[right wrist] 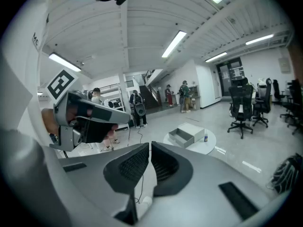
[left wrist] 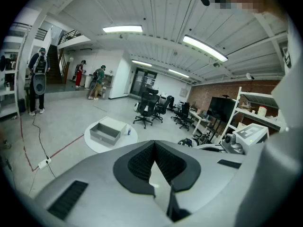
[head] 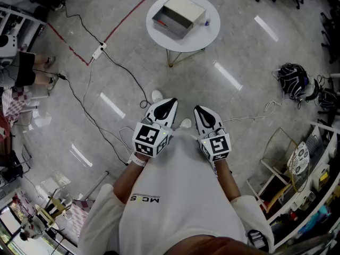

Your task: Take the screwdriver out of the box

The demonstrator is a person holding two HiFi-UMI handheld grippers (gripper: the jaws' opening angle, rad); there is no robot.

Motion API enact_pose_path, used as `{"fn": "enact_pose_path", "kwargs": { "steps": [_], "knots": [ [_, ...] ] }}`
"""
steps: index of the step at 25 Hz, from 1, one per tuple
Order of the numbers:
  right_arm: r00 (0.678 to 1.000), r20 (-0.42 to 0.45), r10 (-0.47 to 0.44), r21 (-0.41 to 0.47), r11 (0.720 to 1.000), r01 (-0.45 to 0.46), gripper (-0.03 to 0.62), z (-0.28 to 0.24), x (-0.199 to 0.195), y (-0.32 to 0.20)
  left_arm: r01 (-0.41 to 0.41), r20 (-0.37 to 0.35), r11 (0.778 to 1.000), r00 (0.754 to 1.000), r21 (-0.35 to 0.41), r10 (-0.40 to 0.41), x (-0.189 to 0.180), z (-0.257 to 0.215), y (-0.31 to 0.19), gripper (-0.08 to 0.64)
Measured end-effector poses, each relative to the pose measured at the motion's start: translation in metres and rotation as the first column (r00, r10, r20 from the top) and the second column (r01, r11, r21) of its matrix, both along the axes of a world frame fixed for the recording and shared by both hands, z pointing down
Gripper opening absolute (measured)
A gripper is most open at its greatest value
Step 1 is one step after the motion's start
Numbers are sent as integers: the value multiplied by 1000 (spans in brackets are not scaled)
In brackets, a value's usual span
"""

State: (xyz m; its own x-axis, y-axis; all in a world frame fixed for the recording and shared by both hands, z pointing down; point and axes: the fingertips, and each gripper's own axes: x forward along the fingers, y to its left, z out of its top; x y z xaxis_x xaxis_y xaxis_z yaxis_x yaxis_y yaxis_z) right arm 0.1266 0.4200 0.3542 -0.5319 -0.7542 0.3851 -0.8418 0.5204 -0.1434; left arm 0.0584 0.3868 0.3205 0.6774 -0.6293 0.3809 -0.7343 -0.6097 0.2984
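Note:
An open grey box (head: 179, 16) stands on a small round white table (head: 202, 39) several steps ahead of me. Inside the box lies a thin red item (head: 162, 21); I cannot make out whether it is the screwdriver. Both grippers are held close to my chest, far from the table. The left gripper (head: 169, 106) has its jaws together with nothing between them, and so does the right gripper (head: 201, 112). The box (left wrist: 105, 132) shows beyond the left gripper (left wrist: 155, 142). The box (right wrist: 185, 135) also shows past the right gripper (right wrist: 149, 144).
A small blue-capped bottle (head: 207, 22) stands by the box. Black cables and a power strip (head: 99, 51) cross the floor at left, beside a red tape line (head: 125, 17). Shelving (head: 297, 185) stands at right, a black bundle (head: 293, 81) lies nearby. Office chairs (left wrist: 147, 109) and people stand farther off.

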Motion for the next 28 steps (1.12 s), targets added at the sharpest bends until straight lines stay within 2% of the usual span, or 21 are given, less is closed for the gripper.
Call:
{"fn": "enact_pose_path", "kwargs": {
  "steps": [4,7,10,15,21,28],
  "knots": [
    [1000,-13,-27,-15,1000,27,78,-9,-25,1,10,6,1000,1000,11,-10,-18,-7,-1,3],
    [998,66,12,-58,998,-8,78,-11,-44,-20,31,4,999,1000,12,-31,-46,-8,-16,3],
    [992,129,1,-76,997,9,78,-13,-69,-50,63,4,998,998,1,-63,-79,-4,-42,3],
    [998,69,-11,-55,998,15,78,-14,-99,-113,79,-14,997,997,20,-79,-123,-13,-98,3],
    [999,7,36,-45,998,-35,78,-18,-123,-171,61,-12,998,998,23,-61,-172,-11,-142,3],
    [998,-29,48,-135,989,-52,78,4,-134,-195,71,-39,996,997,-54,-73,-190,12,-173,3]
  ]
}}
